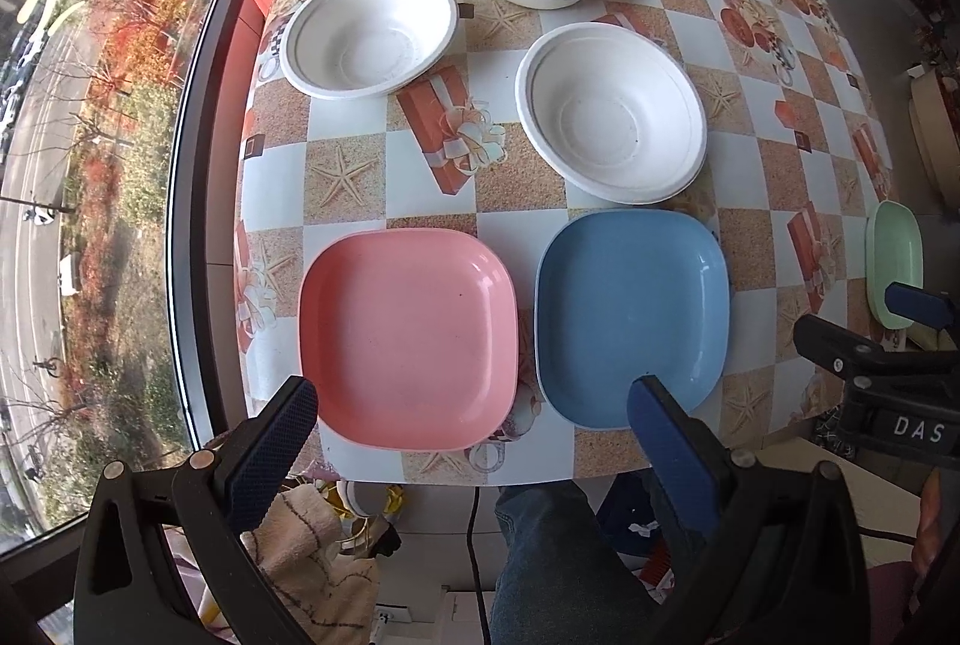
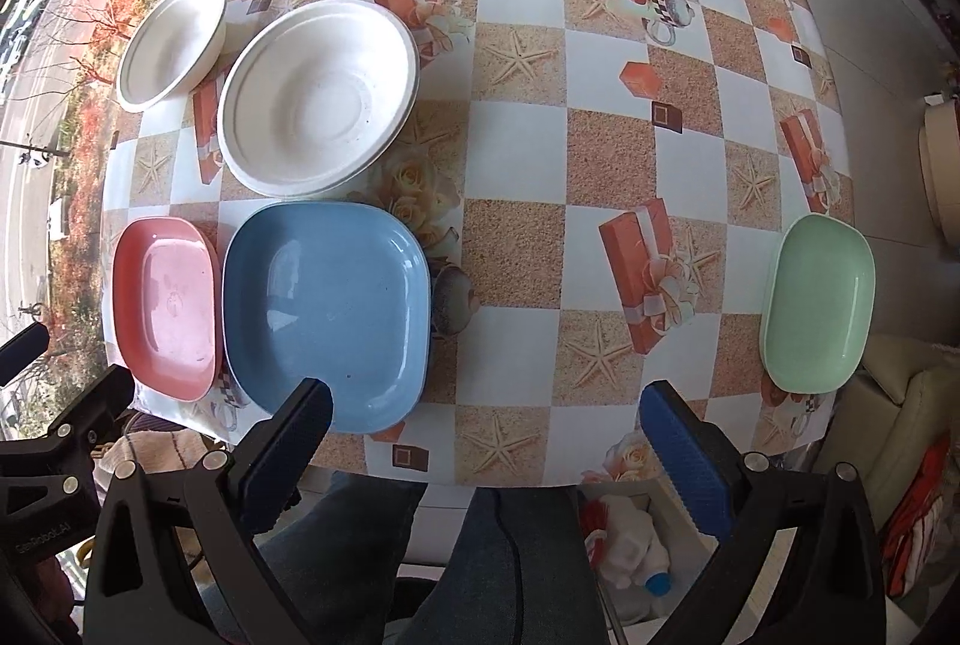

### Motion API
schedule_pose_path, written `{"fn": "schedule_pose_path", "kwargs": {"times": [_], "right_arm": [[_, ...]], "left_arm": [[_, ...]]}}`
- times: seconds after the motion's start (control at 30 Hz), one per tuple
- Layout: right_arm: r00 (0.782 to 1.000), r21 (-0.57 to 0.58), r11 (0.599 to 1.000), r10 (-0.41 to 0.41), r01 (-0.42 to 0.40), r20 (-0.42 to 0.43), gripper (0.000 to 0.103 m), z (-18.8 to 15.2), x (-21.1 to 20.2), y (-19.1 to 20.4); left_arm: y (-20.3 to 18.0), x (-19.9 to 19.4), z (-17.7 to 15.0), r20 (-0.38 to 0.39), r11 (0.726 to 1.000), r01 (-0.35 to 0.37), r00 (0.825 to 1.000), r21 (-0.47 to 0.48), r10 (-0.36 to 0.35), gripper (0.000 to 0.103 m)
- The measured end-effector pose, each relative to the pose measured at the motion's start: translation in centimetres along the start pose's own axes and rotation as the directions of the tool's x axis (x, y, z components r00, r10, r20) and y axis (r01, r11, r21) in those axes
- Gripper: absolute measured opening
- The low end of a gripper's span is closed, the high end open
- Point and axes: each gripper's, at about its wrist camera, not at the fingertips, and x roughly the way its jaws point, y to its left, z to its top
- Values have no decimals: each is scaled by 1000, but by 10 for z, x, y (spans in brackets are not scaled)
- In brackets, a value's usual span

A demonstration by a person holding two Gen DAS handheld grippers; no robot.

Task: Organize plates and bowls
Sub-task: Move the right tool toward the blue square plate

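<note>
While both grippers, left gripper (image 1: 474, 441) and right gripper (image 2: 486, 435), are hovering wide open and empty, stacking the square pink plastic plate (image 1: 408, 339) squarely onto the square blue plastic plate (image 1: 630, 315) is looking advisable.

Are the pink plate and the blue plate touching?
Apart. In the left wrist view a narrow strip of tablecloth shows between the pink plate and the blue plate along their whole facing edges.

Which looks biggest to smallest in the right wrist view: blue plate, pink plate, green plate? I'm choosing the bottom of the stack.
1. blue plate, clearly largest as pictured.
2. pink plate and green plate: look alike in size. Both sit near the fisheye's edges, so no ranking between them; all three may match in true size.
</note>
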Motion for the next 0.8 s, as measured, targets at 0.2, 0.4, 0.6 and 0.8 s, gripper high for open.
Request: {"fn": "schedule_pose_path", "kwargs": {"times": [0.2,0.4,0.6,0.8], "right_arm": [[1000,-53,999,1,-1,-6,103,5,-2,4],[1000,-18,1000,20,-20,-22,103,9,1,-5],[999,-14,999,30,-31,-35,103,9,2,-6],[997,2,999,40,-40,-70,103,3,11,-8]], "left_arm": [[-9,2,3,-29,1000,-19,999,11,19,103],[-9,1,5,-32,1000,-29,999,-1,29,103],[-8,6,4,-61,1000,-25,998,-11,25,103],[-10,13,3,-82,999,-31,996,-8,30,103]]}}
